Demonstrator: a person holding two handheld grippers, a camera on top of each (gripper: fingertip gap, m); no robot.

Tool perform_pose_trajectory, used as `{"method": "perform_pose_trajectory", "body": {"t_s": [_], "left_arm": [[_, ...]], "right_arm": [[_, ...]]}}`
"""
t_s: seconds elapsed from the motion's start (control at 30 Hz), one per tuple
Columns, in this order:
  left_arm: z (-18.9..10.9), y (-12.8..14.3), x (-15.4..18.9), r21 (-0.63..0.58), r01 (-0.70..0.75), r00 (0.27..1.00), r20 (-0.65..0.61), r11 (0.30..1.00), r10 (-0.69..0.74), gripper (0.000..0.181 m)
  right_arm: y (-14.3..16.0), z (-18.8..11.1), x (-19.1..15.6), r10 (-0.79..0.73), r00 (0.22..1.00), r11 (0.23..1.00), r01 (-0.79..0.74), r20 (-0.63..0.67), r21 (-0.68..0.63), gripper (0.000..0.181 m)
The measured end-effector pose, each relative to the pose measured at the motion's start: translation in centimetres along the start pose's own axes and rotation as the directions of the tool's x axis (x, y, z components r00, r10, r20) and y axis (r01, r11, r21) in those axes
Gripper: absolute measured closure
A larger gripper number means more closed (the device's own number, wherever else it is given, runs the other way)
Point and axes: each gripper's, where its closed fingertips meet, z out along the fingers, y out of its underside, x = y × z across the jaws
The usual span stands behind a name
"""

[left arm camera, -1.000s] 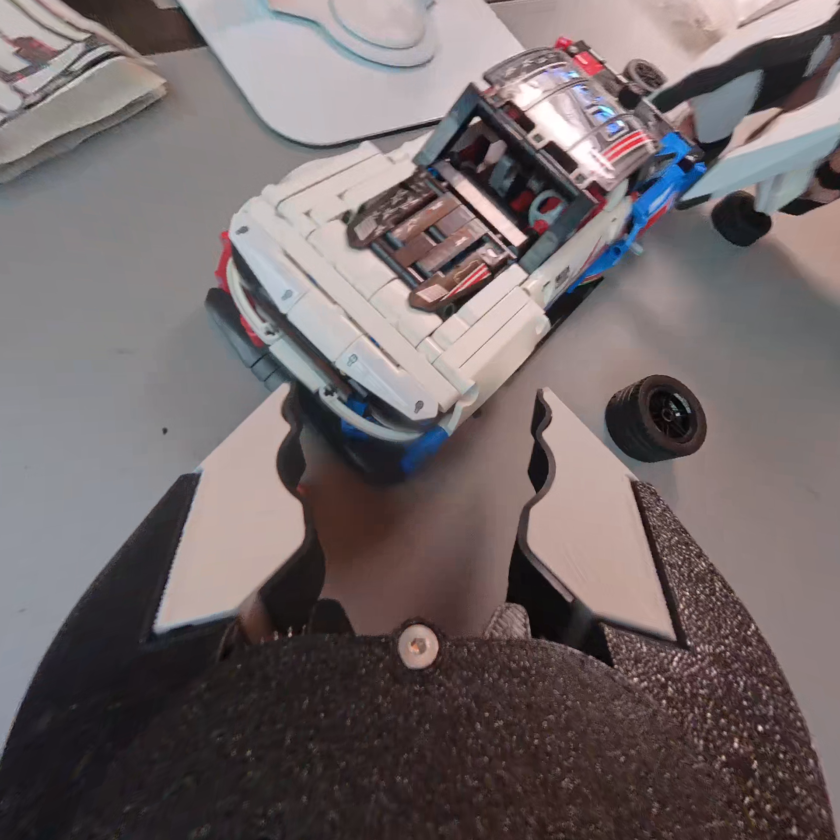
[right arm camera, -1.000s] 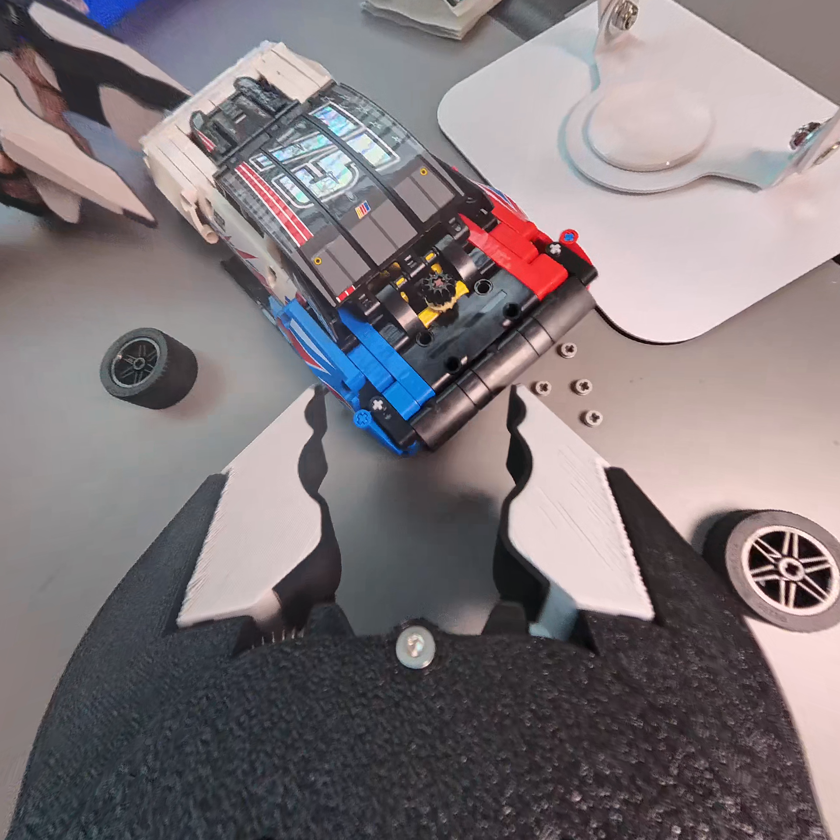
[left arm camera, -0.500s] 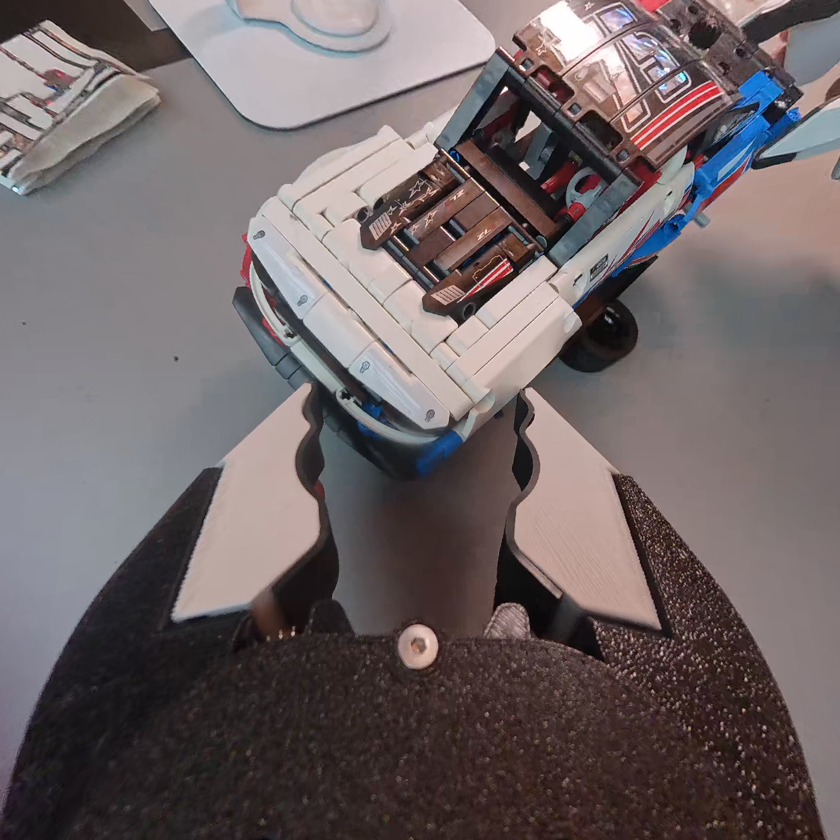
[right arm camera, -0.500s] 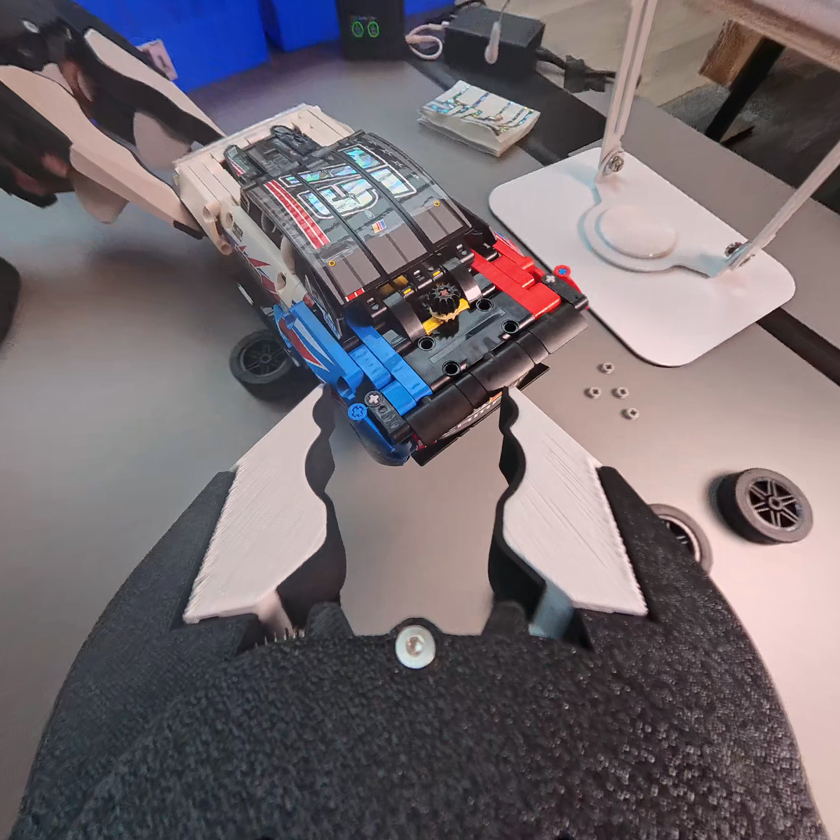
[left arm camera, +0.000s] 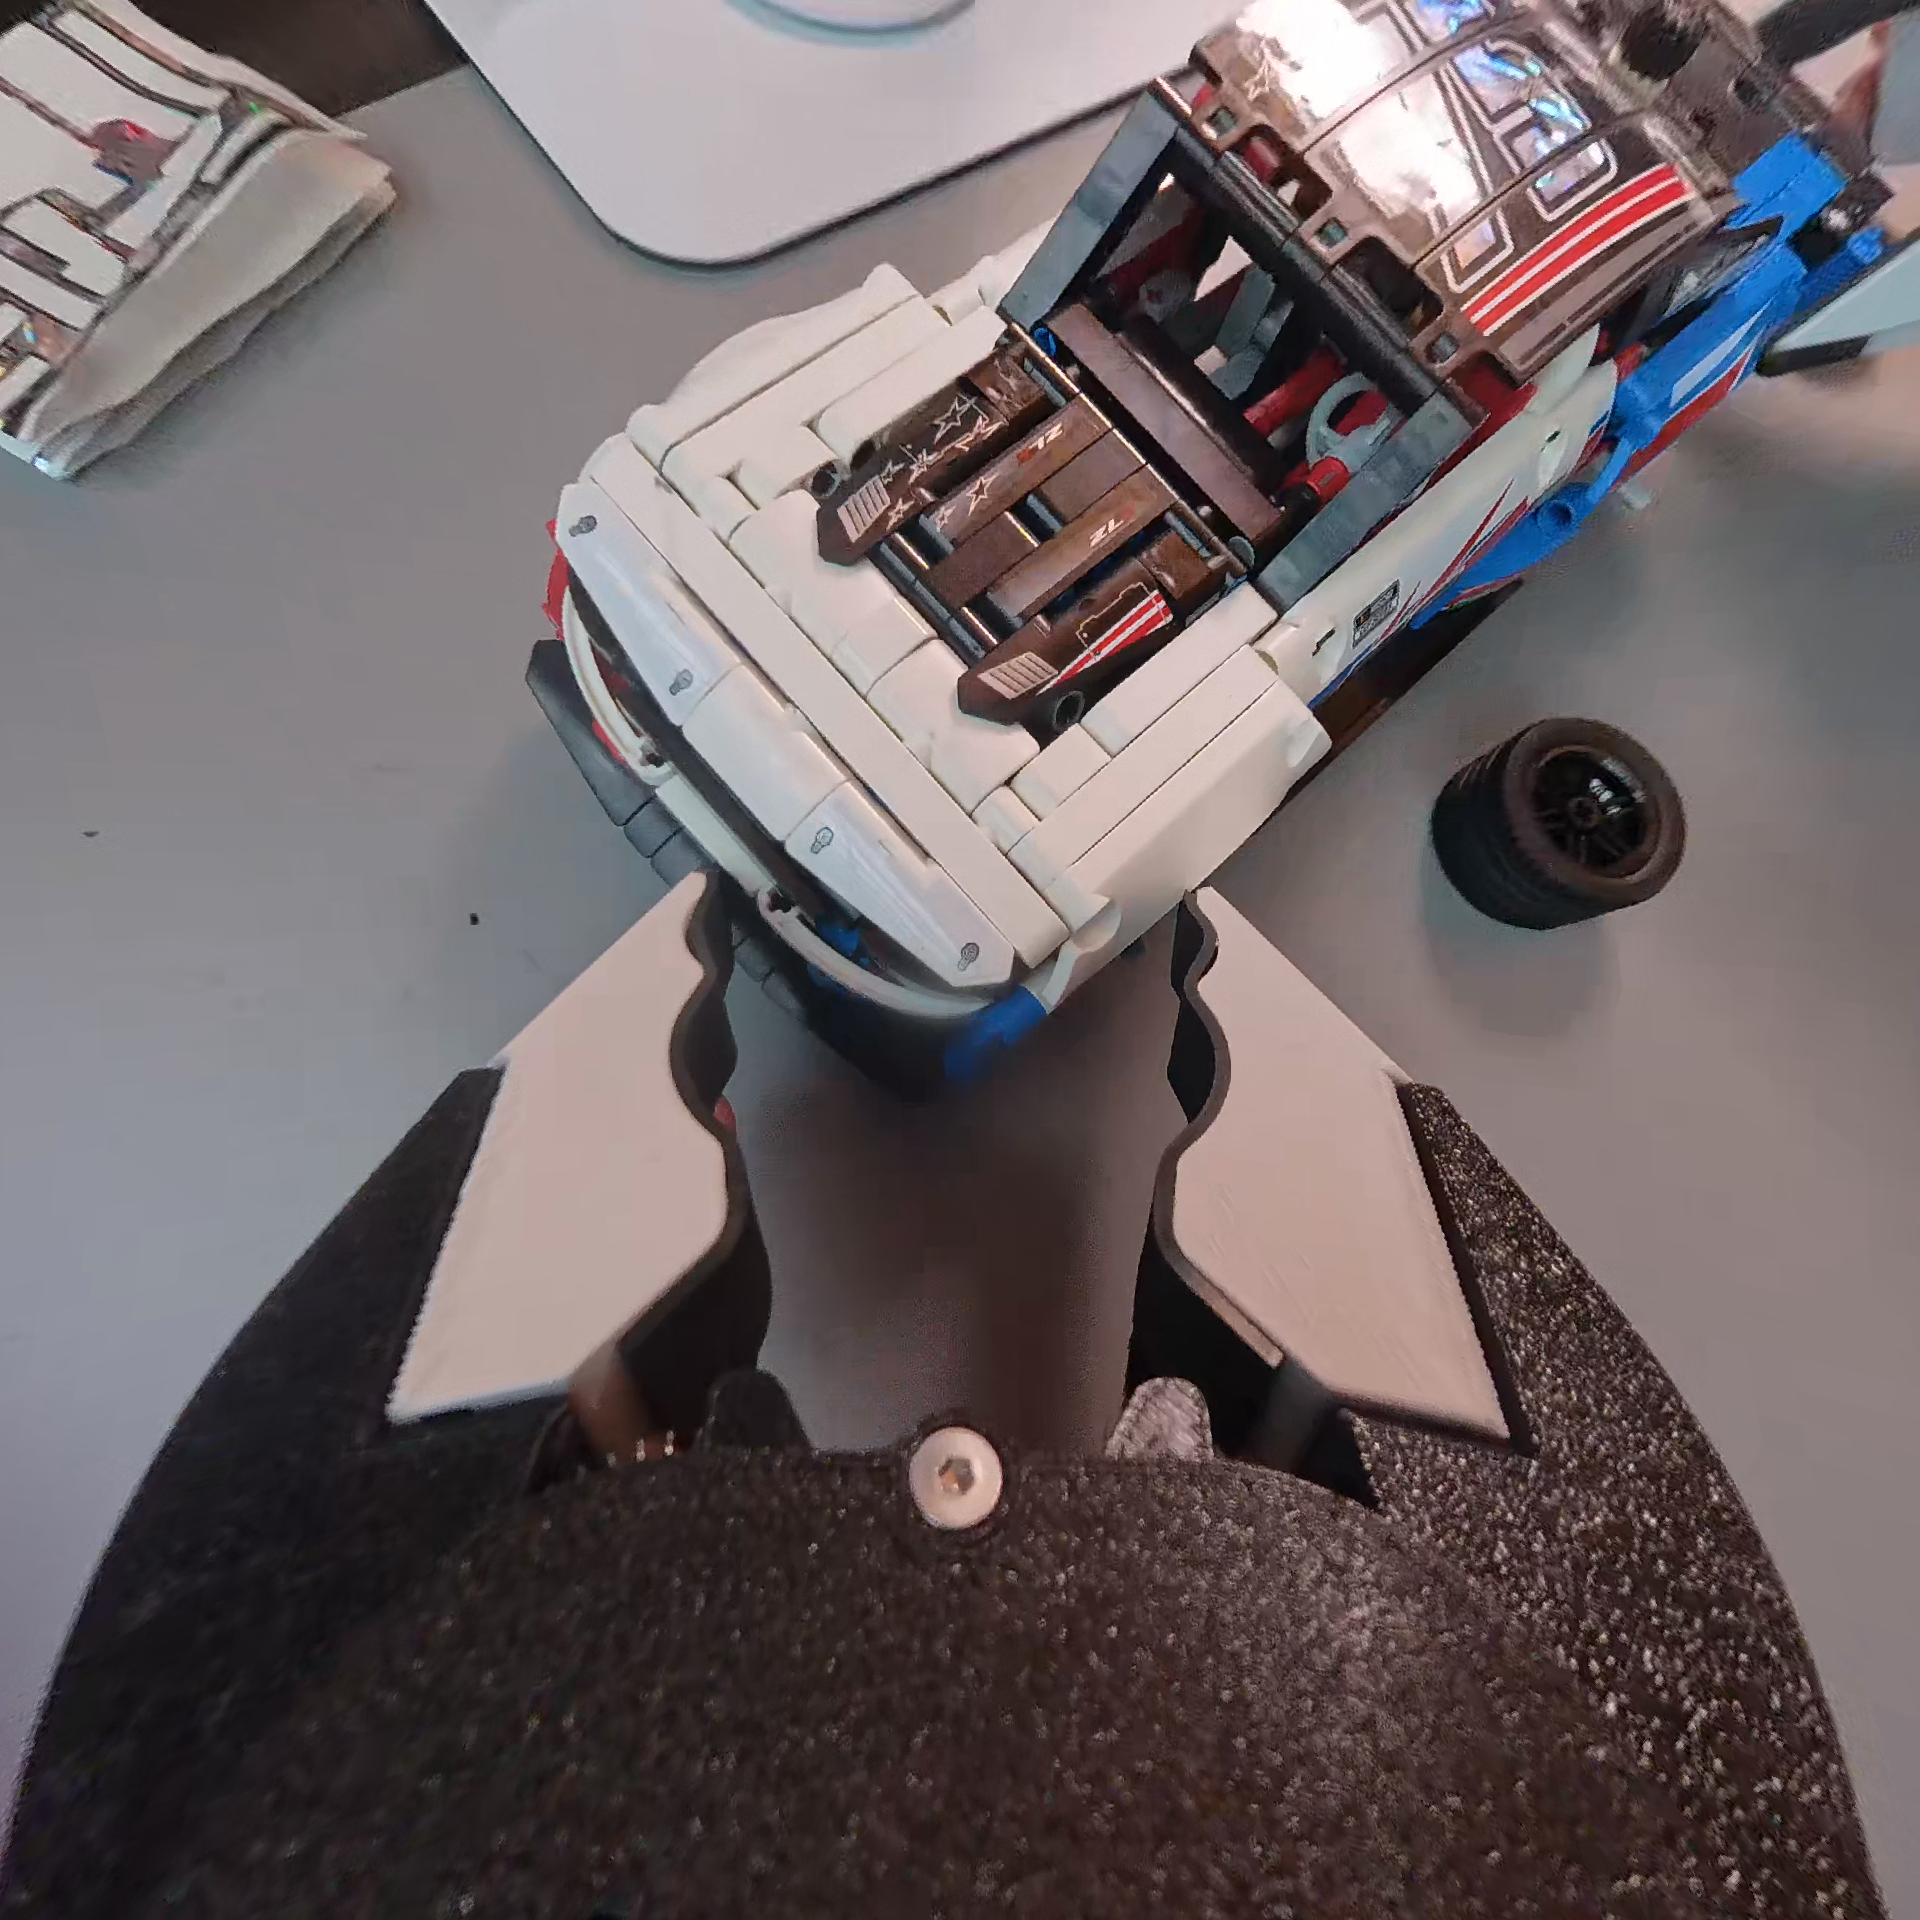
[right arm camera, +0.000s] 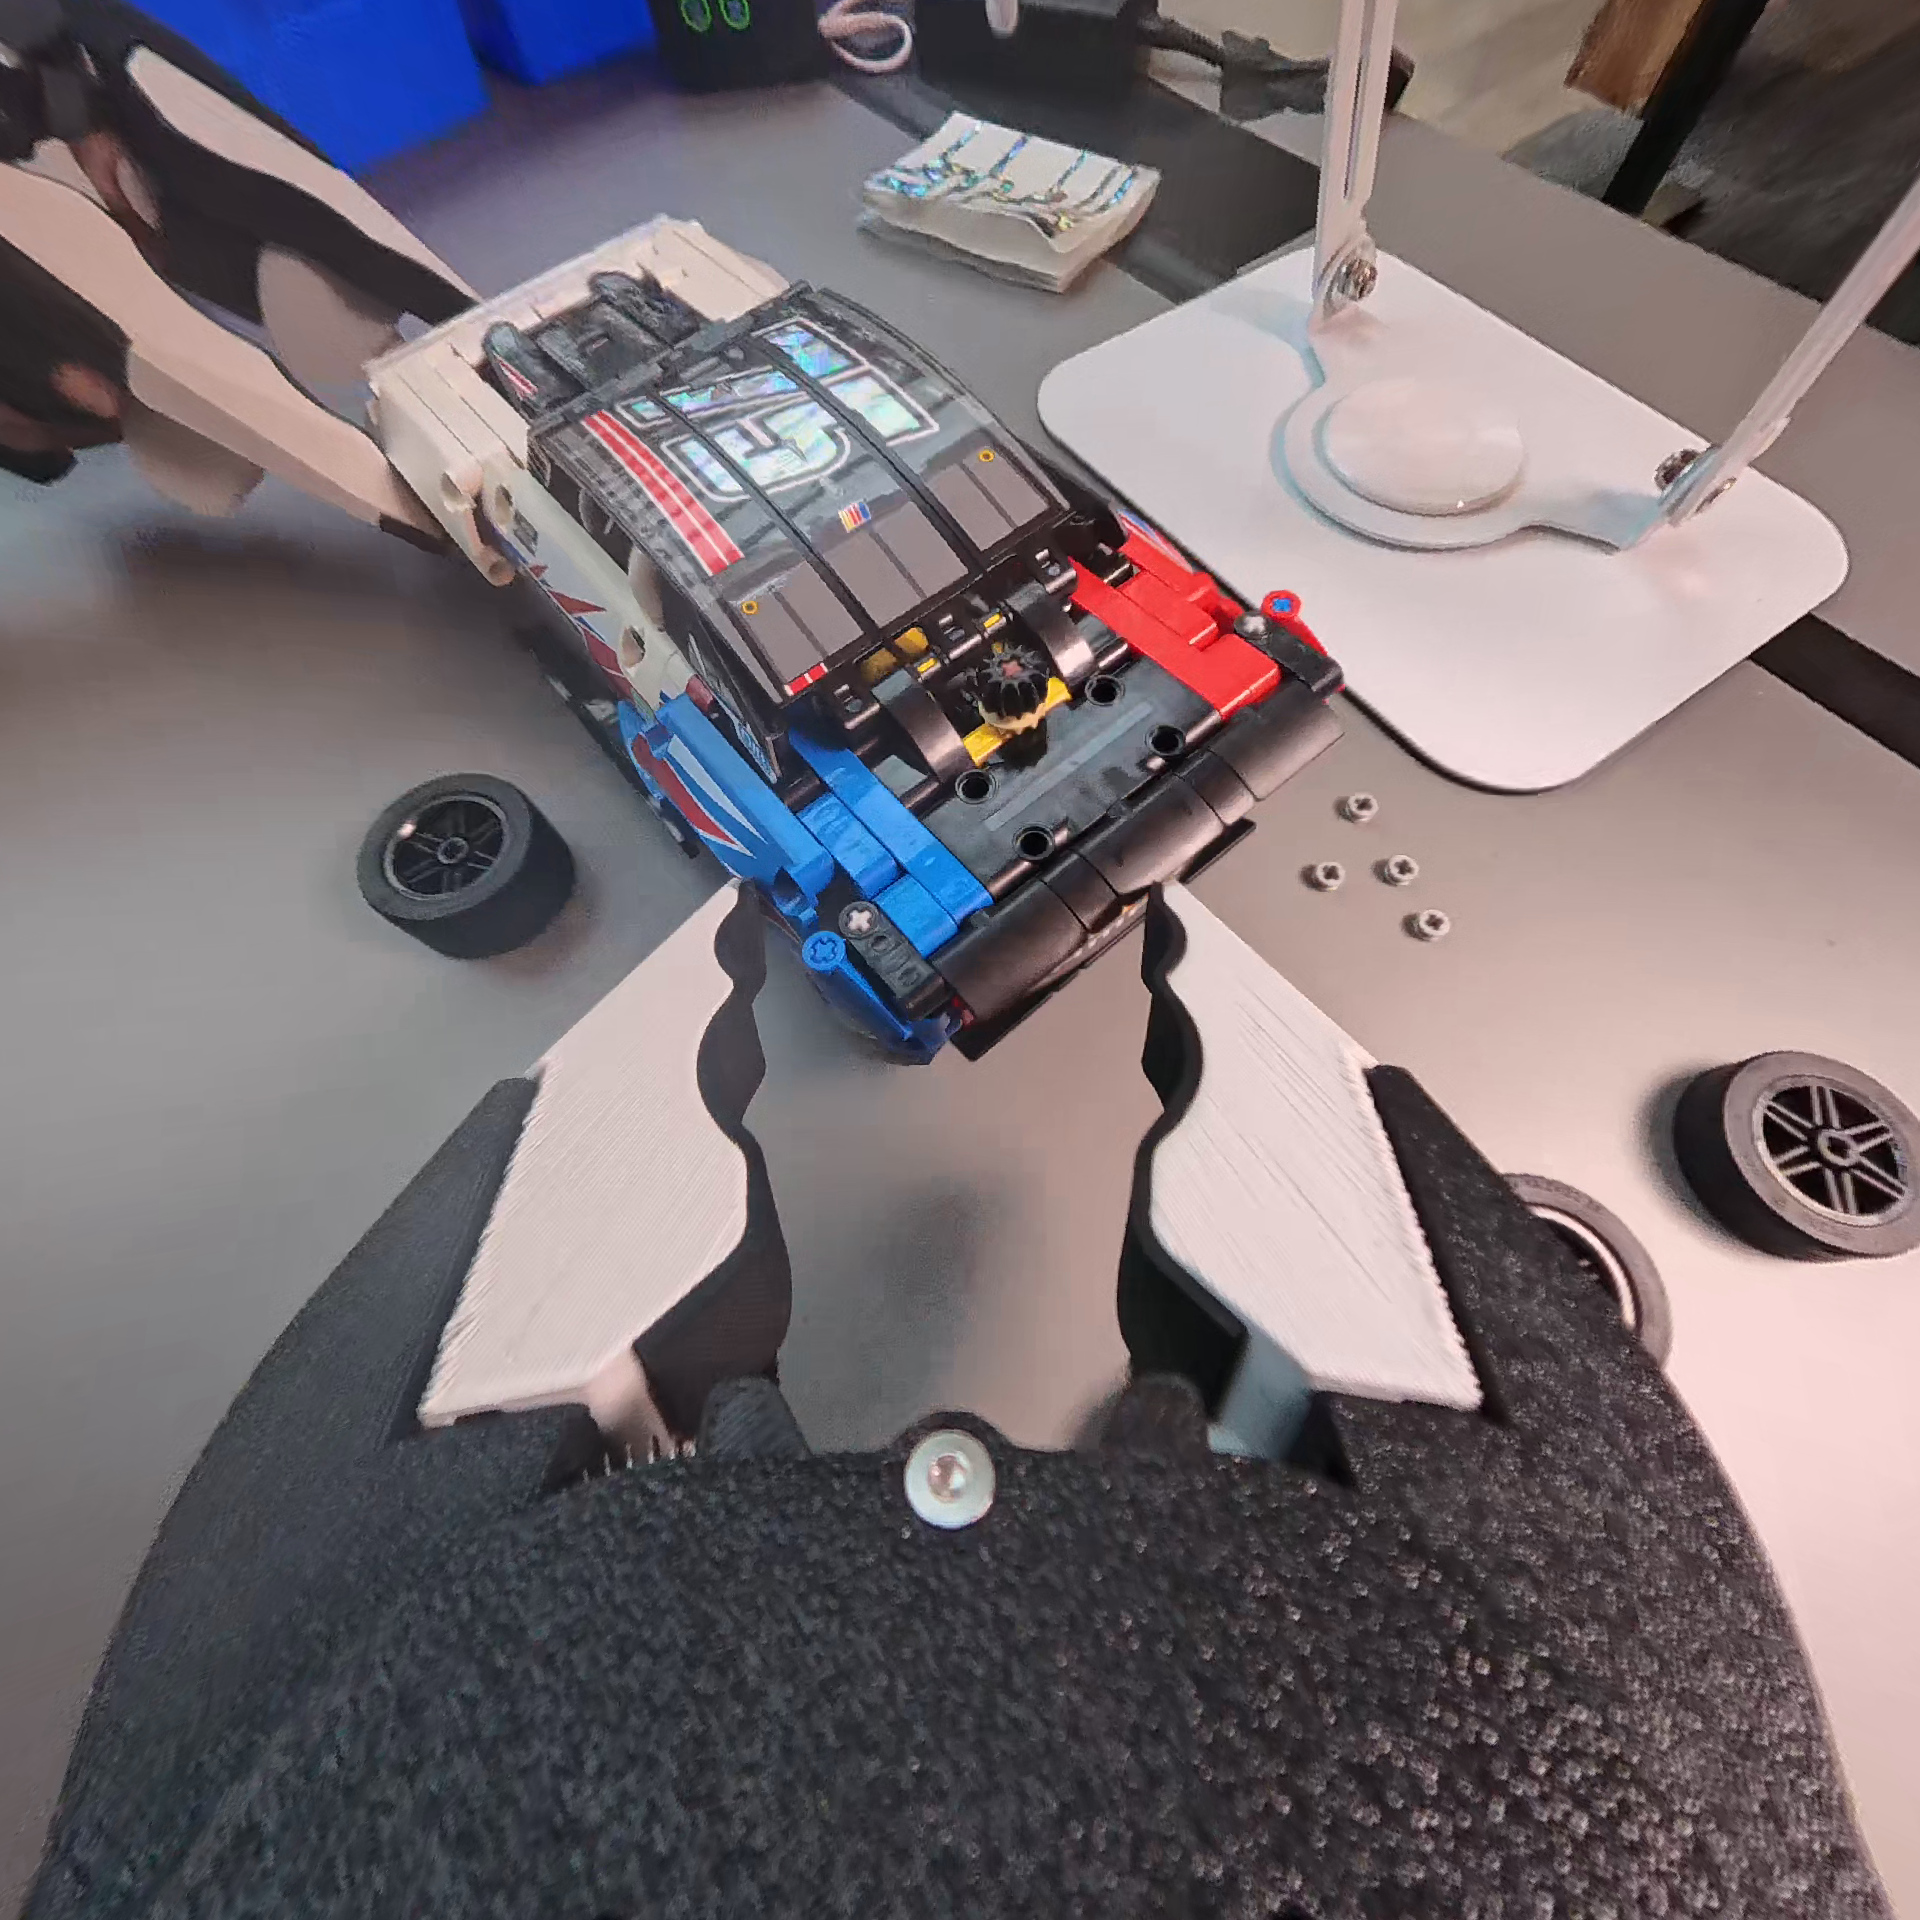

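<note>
Gripping brick car (left arm camera: 935,665) at both ends over grey table (left arm camera: 260,779).
Left tongs (left arm camera: 951,935) clamp nose, right tongs (right arm camera: 945,925) clamp tail; three wheels (right arm camera: 462,862) lie loose, unmounted.

Toy car (right arm camera: 862,644) on table (right arm camera: 208,1039); loose wheels either side, stand base (right arm camera: 1455,520) behind-right, booklet (right arm camera: 1008,208) beyond

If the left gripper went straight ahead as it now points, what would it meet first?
The left gripper would meet the white front end of the toy car, already at or between its fingertips; whether they touch is unclear.
</note>
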Motion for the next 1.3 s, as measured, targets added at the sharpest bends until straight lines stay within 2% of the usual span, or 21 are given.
{"method": "perform_pose_trajectory", "body": {"t_s": [0.03,0.2,0.4,0.47,0.53,0.63,0.77,0.87,0.97,1.03,1.13,1.2,1.3], "left_arm": [[0.4,0.6,0.1,-0.026,-0.017,1.000,0.010,1.000,0.017,0.097],[0.0,1.5,1.4,-0.017,-0.017,1.000,-0.001,1.000,0.017,0.097],[-0.1,1.5,1.9,0.010,0.001,1.000,-0.029,1.000,-0.001,0.097],[-0.7,0.8,1.9,0.072,-0.003,0.999,-0.036,0.997,0.005,0.096],[-2.5,-0.9,1.9,0.195,-0.058,0.998,-0.018,0.979,0.062,0.095],[-6.0,-4.6,1.5,0.432,-0.158,0.987,0.098,0.888,0.128,0.100],[-9.8,-9.7,1.0,0.632,-0.179,0.977,0.202,0.754,0.063,0.102],[-11.5,-12.6,0.4,0.694,-0.210,0.963,0.270,0.689,0.021,0.105],[-11.5,-14.7,-0.8,0.719,-0.178,0.963,0.266,0.672,-0.030,0.108],[-11.0,-15.7,-1.5,0.740,-0.121,0.973,0.220,0.662,-0.068,0.109],[-10.1,-16.8,-2.5,0.759,-0.066,0.977,0.181,0.647,-0.113,0.112],[-9.6,-17.1,-2.9,0.761,-0.060,0.976,0.180,0.646,-0.121,0.113],[-8.7,-17.0,-3.1,0.751,-0.076,0.974,0.198,0.656,-0.113,0.113]], "right_arm": [[0.7,0.3,0.1,-0.004,1.000,1.000,0.004,-0.006,-0.024,0.107],[2.7,-0.5,-1.2,0.009,1.000,0.998,-0.007,0.027,-0.067,0.110],[3.1,-0.9,-0.9,0.000,1.000,0.998,0.002,0.028,-0.070,0.109],[2.8,-1.4,-0.4,-0.033,0.999,0.997,0.033,-0.003,-0.073,0.108],[2.1,-2.4,-0.3,-0.071,0.997,0.994,0.070,-0.011,-0.085,0.104],[-2.2,-3.9,0.1,-0.118,0.991,0.992,0.120,-0.064,0.029,0.106],[-9.3,-3.7,1.5,-0.161,0.966,0.962,0.199,-0.201,0.186,0.105],[-14.3,-2.7,4.1,-0.162,0.917,0.925,0.269,-0.365,0.267,0.105],[-17.9,-2.4,8.4,-0.125,0.814,0.896,0.337,-0.567,0.288,0.109],[-19.2,-2.5,11.5,-0.080,0.747,0.889,0.353,-0.660,0.291,0.115],[-19.5,-1.4,15.1,-0.050,0.713,0.908,0.323,-0.699,0.265,0.140],[-19.2,-1.0,16.5,-0.060,0.713,0.918,0.314,-0.698,0.242,0.180],[-18.8,-1.9,17.1,0.014,0.739,0.907,0.275,-0.674,0.320,0.180]]}}
